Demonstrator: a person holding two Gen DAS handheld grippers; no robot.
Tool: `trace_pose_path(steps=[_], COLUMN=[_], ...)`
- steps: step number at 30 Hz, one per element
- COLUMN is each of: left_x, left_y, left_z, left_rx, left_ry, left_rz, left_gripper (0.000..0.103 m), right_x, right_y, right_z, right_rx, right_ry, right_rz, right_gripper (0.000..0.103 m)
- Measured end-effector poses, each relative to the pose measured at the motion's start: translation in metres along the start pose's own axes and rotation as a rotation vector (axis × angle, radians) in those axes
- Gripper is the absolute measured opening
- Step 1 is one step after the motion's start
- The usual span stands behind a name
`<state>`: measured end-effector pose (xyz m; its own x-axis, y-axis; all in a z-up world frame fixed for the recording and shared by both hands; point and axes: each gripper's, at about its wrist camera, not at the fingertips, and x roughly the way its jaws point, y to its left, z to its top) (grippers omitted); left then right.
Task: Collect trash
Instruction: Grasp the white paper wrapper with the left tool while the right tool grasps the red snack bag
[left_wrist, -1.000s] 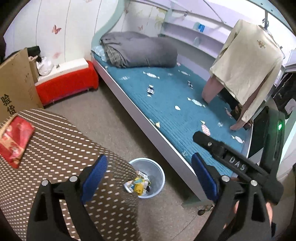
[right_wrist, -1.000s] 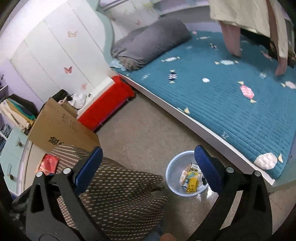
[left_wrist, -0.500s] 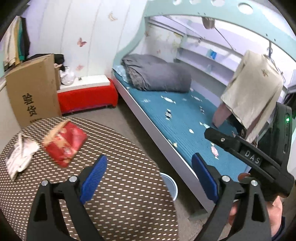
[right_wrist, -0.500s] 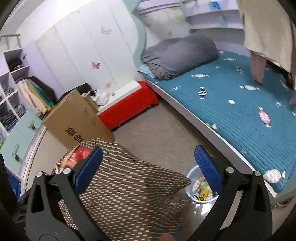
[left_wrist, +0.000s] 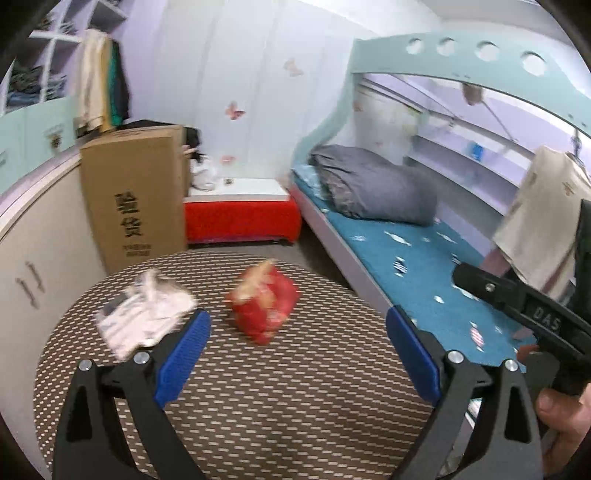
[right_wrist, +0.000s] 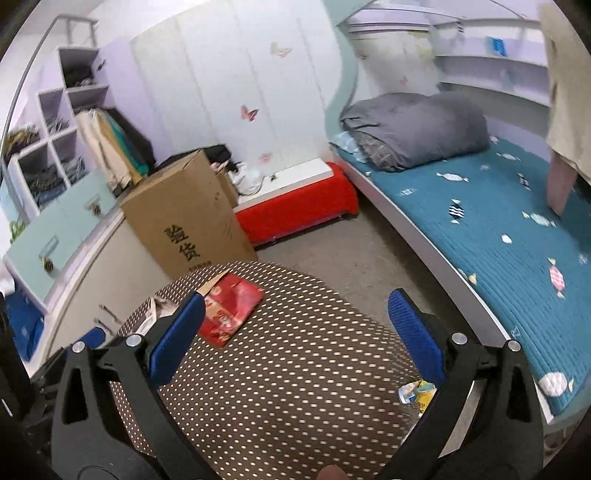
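A red snack wrapper (left_wrist: 264, 308) lies on the round brown dotted table (left_wrist: 295, 398), with crumpled white paper (left_wrist: 144, 319) to its left. The wrapper also shows in the right wrist view (right_wrist: 231, 308), with a bit of the paper (right_wrist: 155, 314) behind the left finger. My left gripper (left_wrist: 297, 354) is open and empty, just short of the wrapper. My right gripper (right_wrist: 295, 336) is open and empty above the table. Trash in the bin (right_wrist: 415, 393) peeks out past the table's right edge. The right gripper's body (left_wrist: 524, 310) shows at the right of the left wrist view.
A tall cardboard box (left_wrist: 135, 199) stands behind the table. A red bench (left_wrist: 240, 218) sits against the wall. A bed with a teal cover (right_wrist: 498, 236) and a grey rolled duvet (right_wrist: 417, 129) runs along the right. Cabinets (right_wrist: 55, 240) line the left.
Both grippers have swung up and left from the floor bin to the tabletop. The red wrapper and white paper have come into the middle of the view. Both jaws stay open.
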<state>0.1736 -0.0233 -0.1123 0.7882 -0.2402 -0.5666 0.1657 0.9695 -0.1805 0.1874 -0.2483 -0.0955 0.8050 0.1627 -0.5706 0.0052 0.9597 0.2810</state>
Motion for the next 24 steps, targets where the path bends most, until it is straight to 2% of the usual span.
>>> trace_pose_path(steps=[5,12,15,18,24], left_x=[0.01,0.051,0.073,0.091,0.135], left_y=[0.056,0.132,0.154,0.172,0.19], left_z=[0.0,0.002,-0.001,-0.003,0.003], left_rx=[-0.063,-0.13,-0.142,-0.151,-0.118], left_ry=[-0.002,0.054,0.095,0.12,0.181], left_rz=[0.09,0.206,0.233,0.227,0.253], left_gripper=[0.094,0.094,0.094,0.094,0.094], right_x=[0.04,0.1,0.125,0.145,0.177], right_y=[0.038,0.082,0.094,0.107,0.127], right_z=[-0.008,-0.023,-0.029,-0.034,-0.04], right_rx=[-0.069,-0.145,-0.165,-0.189,-0.24], right_ry=[0.048,0.133,0.163,0.177,0.196], right_rz=[-0.005,0.012,0.018,0.017,-0.006], right_gripper=[0.097,0.097,0.097,0.097,0.097])
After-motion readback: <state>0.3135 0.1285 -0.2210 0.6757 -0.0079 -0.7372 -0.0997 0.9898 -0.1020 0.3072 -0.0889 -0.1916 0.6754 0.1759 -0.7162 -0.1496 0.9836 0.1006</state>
